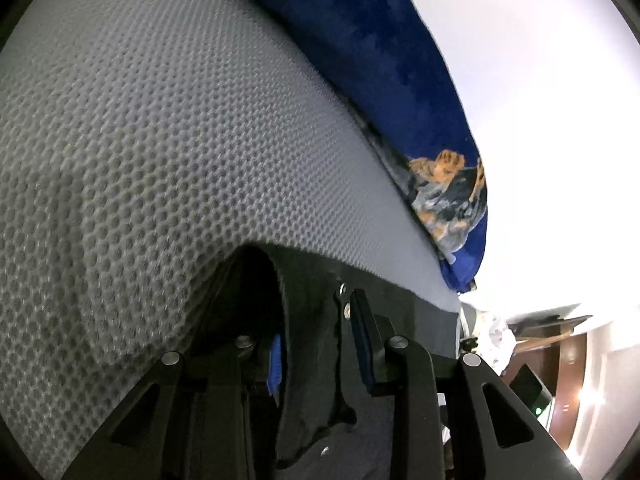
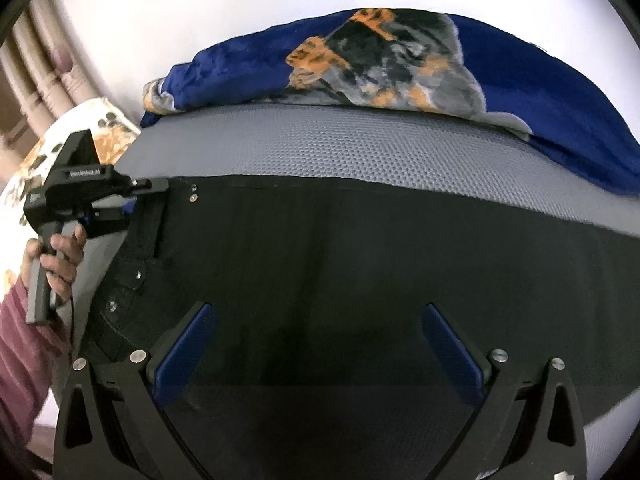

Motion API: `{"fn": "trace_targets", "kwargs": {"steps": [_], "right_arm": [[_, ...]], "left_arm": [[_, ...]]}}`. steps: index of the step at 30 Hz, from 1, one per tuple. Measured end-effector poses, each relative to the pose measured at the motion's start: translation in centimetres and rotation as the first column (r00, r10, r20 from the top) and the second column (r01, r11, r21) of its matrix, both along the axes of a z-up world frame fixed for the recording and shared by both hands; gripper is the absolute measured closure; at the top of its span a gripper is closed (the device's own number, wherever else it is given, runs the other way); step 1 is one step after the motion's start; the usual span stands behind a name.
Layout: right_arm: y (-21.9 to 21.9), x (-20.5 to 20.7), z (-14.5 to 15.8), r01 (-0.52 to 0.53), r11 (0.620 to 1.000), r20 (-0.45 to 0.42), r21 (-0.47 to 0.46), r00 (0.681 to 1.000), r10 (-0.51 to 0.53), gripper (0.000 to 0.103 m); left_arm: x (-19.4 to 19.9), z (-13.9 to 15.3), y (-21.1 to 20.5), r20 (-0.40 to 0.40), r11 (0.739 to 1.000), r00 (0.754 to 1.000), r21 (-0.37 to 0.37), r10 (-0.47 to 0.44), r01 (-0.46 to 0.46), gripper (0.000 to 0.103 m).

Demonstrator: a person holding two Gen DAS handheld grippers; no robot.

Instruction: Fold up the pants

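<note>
Pants (image 2: 320, 280): black, spread flat across the near part of a grey honeycomb-textured mattress (image 2: 320, 148), one straight edge running left to right, bare mattress beyond it on the far side. Metal rivets (image 2: 193, 193) and a pocket seam at the left end of the garment, at the waist.

Left gripper (image 1: 316, 344): jaws narrow, clamped on a bunched fold of the black cloth at the waist corner; blue pads (image 1: 275, 364) pressed against the fabric on both sides, cloth hanging down between the fingers. In the right wrist view, same left gripper (image 2: 154, 190) at the far left corner of the pants, beside the rivets, carried by a hand (image 2: 56, 264) wrapped around the grey handle, with a maroon sleeve (image 2: 20, 352) below.

Right gripper (image 2: 316, 356): jaws wide apart, blue pads (image 2: 184, 356) well separated, nothing between them; poised above the near middle of the pants, whether touching the cloth cannot be told.

Blue blanket (image 2: 540, 92) with an orange, grey and black animal print: heaped along the far edge of the mattress, against a white wall (image 2: 200, 8). Patterned white and brown bedding (image 2: 96, 120) at the far left, past the mattress corner. Brown wooden furniture (image 1: 568, 364) at the near right in the left wrist view, detail blurred.
</note>
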State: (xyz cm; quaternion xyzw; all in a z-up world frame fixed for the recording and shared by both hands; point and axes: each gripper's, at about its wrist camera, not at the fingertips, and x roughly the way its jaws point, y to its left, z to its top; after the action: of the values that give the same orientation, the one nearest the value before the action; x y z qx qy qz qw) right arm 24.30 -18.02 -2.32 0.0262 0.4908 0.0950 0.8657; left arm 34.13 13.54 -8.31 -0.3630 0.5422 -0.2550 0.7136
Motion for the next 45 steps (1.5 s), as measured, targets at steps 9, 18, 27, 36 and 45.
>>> {"fn": "trace_targets", "kwargs": {"steps": [9, 18, 27, 36, 45], "right_arm": [[-1.2, 5.8, -0.3, -0.264, 0.963, -0.052, -0.052, 0.964, 0.261, 0.000], [-0.8, 11.8, 0.9, -0.545, 0.839, -0.134, 0.000, 0.831, 0.540, 0.001], [1.4, 16.1, -0.9, -0.742, 0.656, -0.298, 0.141, 0.600, 0.742, 0.018], [1.7, 17.5, -4.0, -0.766, 0.557, -0.399, 0.322, 0.424, 0.813, 0.043], [-5.3, 16.5, -3.7, -0.742, 0.634, -0.520, 0.219, 0.461, 0.719, 0.049]], "left_arm": [[-1.7, 3.3, -0.5, 0.172, 1.000, 0.985, -0.012, 0.020, -0.018, 0.095], [-5.8, 8.8, -0.5, 0.362, 0.998, 0.931, -0.021, -0.041, 0.052, 0.095], [-7.4, 10.9, -0.5, 0.408, 0.998, 0.911, 0.005, -0.057, 0.060, 0.095], [-7.4, 10.6, -0.2, 0.403, 1.000, 0.915, 0.022, -0.026, 0.018, 0.095], [-6.3, 9.3, -0.7, 0.381, 0.999, 0.925, 0.041, 0.006, -0.023, 0.095]]}}
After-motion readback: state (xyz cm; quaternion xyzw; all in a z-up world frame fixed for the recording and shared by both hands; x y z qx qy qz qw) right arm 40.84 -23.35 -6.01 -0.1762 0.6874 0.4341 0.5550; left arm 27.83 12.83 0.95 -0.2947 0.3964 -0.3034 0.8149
